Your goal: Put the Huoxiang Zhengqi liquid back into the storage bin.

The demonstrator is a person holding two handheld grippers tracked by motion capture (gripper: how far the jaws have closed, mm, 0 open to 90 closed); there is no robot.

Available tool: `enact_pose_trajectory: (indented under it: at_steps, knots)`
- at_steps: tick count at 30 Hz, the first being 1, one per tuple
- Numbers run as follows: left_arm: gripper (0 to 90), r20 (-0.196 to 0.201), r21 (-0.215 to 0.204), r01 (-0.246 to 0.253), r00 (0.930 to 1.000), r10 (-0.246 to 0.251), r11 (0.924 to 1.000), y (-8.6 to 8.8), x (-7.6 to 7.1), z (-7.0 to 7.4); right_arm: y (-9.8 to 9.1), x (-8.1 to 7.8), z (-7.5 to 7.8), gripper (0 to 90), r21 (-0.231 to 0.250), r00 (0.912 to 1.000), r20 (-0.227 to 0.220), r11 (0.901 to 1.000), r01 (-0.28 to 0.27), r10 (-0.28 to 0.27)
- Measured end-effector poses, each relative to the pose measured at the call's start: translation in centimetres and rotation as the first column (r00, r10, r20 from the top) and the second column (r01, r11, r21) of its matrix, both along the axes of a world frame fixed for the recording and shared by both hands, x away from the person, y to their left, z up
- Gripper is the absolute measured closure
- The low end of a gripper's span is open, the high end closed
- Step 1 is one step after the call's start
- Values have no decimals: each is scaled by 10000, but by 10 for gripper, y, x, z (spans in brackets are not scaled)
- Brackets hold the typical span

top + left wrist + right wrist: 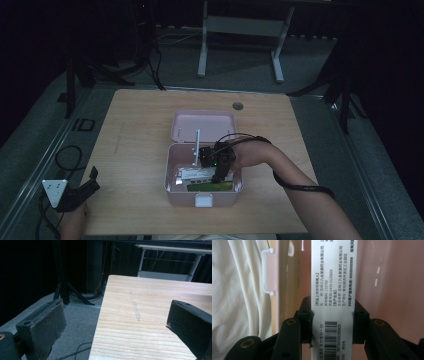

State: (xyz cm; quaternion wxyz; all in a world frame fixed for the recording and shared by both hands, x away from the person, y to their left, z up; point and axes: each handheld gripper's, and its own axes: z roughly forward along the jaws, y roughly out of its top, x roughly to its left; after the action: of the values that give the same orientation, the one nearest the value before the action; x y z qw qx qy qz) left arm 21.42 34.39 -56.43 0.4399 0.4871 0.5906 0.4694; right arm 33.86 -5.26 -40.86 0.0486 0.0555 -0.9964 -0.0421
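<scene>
**Mia:** What is right up close?

**Ben:** Two black jaws, in the right gripper view. They squeeze a long white box (333,290) from both sides. It has a bar code and small black writing on it.

**Mia:** So the right gripper (220,170) is closed on it?

**Ben:** Yes. Its jaws press on the two narrow sides of the white box and hold it tight.

**Mia:** Where is the white box?

**Ben:** Inside the pink case (172,170). From the high view the right gripper reaches down into it. Pink walls are on both sides of the white box in the right gripper view, and a white clip (265,272) sits on the rim.

**Mia:** Is the pink case open?

**Ben:** Yes. Its lid (202,125) lies flat behind it. A white latch (202,201) is on the front wall.

**Mia:** What else is in the case?

**Ben:** A thin white thing (196,147) stands up at the back. A green pack (210,187) lies along the front wall. A pale pack (195,174) lies just behind it.

**Mia:** And the left gripper (82,187)?

**Ben:** It is at the left corner of the table (135,150), well apart from the case. Its jaws are wide apart and hold nothing. Bare wood shows between them.
</scene>
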Motion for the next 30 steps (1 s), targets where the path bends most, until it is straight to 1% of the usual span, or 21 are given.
enact_pose_trajectory:
  at_steps: [3, 6, 9, 11, 16, 21, 24, 26, 27, 28, 30]
  knots:
    - [21, -6, 5, -1, 10000, 1, 10000, 0, 0, 0, 1, 1, -9, 618, -35, 10000, 14, 10000, 45, -45]
    - [21, 12, 3, -5, 10000, 5, 10000, 0, 0, 0, 2, 0, -17, 618, -271, 9999, 115, 9996, 124, -121]
    - [21, 7, 22, -5, 10000, 5, 10000, 0, 0, 0, 2, 0, -22, 618, -339, 9999, 76, 9993, 157, -154]
    - [21, 4, 9, -4, 10000, 4, 10000, 0, 0, 0, 2, 1, -25, 618, -335, 9998, -70, 9993, 168, -171]
    - [21, -11, 31, 5, 10000, -5, 10000, 0, 0, 0, 4, 0, -33, 618, -467, 9998, -182, 9989, 11, -19]
    - [21, -4, 22, 16, 10000, -16, 10000, 0, 0, 0, 6, -1, -41, 617, -809, 9996, -296, 9967, -6, -18]
    - [21, -2, 12, 18, 10000, -18, 10000, 0, 0, 0, 6, -1, -41, 616, -808, 9994, -341, 9967, 67, -95]
    - [21, -5, 10, 19, 10000, -19, 10000, 0, 0, 0, 6, -1, -42, 616, -892, 9993, -356, 9960, 94, -126]
    - [21, -10, 21, 22, 10000, -22, 10000, 0, 0, 0, 5, -1, -44, 616, -992, 9994, -341, 9950, 60, -94]
    - [21, -13, 22, 23, 10000, -23, 10000, 0, 0, 0, 5, 0, -47, 613, -1277, 9992, -372, 9918, 67, -115]
    - [21, -13, 28, 23, 10000, -23, 10000, 0, 0, 0, 4, -1, -52, 609, -1531, 9996, -289, 9882, -51, 7]
